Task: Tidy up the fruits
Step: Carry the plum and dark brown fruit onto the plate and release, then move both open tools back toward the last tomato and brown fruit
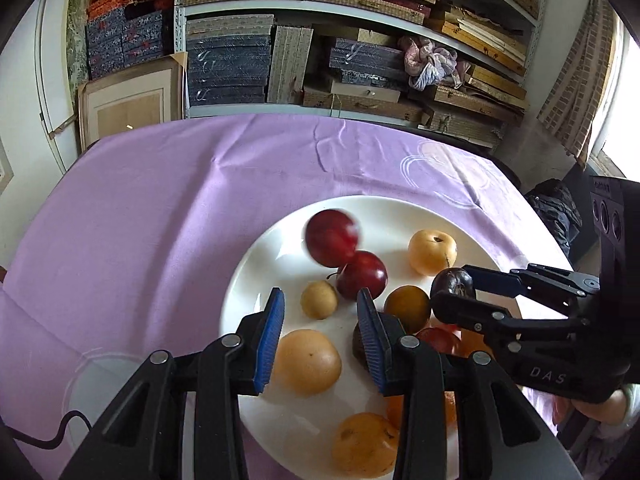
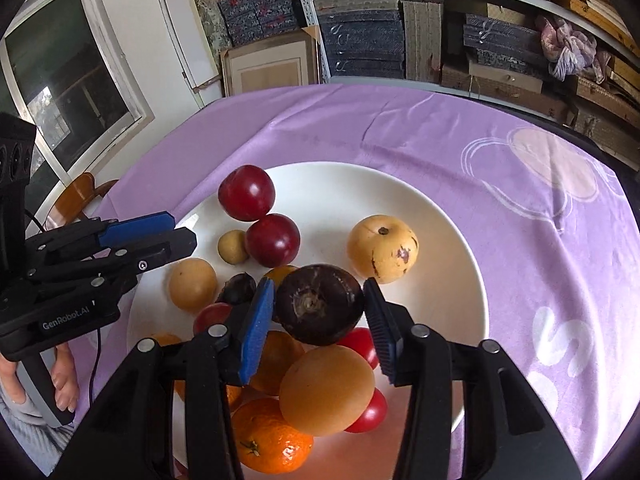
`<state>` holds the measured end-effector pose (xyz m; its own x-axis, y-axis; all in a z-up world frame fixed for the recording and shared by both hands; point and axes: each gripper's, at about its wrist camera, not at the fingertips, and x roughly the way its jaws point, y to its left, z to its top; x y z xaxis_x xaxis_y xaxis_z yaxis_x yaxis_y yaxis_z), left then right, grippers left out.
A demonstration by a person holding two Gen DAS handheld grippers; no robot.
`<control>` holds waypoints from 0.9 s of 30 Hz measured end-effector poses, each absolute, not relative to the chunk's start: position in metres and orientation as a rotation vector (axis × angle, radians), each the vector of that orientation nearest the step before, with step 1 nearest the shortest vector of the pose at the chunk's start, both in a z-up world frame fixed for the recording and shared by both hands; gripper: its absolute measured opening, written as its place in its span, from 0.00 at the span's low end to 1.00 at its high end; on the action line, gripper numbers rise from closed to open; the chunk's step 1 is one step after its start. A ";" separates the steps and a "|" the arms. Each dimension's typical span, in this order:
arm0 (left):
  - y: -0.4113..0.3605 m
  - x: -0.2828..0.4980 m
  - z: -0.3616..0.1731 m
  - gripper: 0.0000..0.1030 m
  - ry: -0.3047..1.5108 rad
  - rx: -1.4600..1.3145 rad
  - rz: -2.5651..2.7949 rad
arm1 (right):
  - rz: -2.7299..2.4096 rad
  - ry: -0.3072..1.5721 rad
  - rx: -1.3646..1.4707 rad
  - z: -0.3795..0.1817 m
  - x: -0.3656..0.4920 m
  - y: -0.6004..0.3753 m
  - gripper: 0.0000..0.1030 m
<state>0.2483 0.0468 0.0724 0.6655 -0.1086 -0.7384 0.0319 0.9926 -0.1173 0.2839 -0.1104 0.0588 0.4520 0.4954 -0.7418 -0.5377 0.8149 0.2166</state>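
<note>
A white plate (image 1: 256,272) on the purple cloth holds several fruits: two red plums (image 1: 332,236) (image 1: 362,275), yellow fruits (image 1: 432,251) (image 1: 306,361), a small tan fruit (image 1: 319,299). My right gripper (image 2: 319,309) is shut on a dark purple-brown fruit (image 2: 320,304), held above the plate (image 2: 440,216); it also shows in the left wrist view (image 1: 454,282). My left gripper (image 1: 320,312) is open and empty above the plate's left half. The right wrist view also shows an orange (image 2: 272,436) and red fruits (image 2: 362,344).
The purple cloth (image 1: 160,208) covers the round table. Shelves of stacked boxes (image 1: 320,40) stand behind the table. A cable (image 1: 52,436) trails at the left. A window (image 2: 68,80) and a wooden chair (image 2: 76,196) are at the left.
</note>
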 end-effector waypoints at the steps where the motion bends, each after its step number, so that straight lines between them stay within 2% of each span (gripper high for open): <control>1: 0.049 0.246 0.074 0.37 0.837 -0.098 -0.078 | 0.641 0.893 -0.051 0.061 0.283 -0.111 0.45; 9: 0.055 0.211 0.099 0.37 0.798 -0.087 -0.066 | 0.681 0.773 0.001 0.120 0.245 -0.132 0.45; 11: 0.054 0.195 0.111 0.37 0.776 -0.078 -0.066 | 0.695 0.718 0.010 0.145 0.222 -0.143 0.49; 14: 0.049 0.163 0.126 0.37 0.739 -0.056 -0.073 | 0.712 0.634 0.017 0.175 0.181 -0.164 0.64; 15: 0.047 0.153 0.129 0.39 0.731 -0.046 -0.075 | 0.717 0.610 0.019 0.182 0.168 -0.170 0.70; 17: 0.039 0.128 0.129 0.55 0.717 -0.019 -0.076 | 0.726 0.570 0.015 0.189 0.140 -0.185 0.83; 18: 0.033 0.119 0.128 0.71 0.712 -0.008 -0.077 | 0.721 0.547 0.017 0.189 0.125 -0.193 0.94; 19: 0.026 0.106 0.123 0.85 0.704 0.005 -0.081 | 0.715 0.526 0.021 0.187 0.111 -0.201 0.96; 21: 0.012 0.086 0.112 0.96 0.689 0.020 -0.096 | 0.708 0.499 0.034 0.176 0.089 -0.218 0.96; 27: -0.031 0.069 0.067 0.97 0.711 0.081 -0.106 | 0.626 0.425 0.189 0.111 0.060 -0.267 0.96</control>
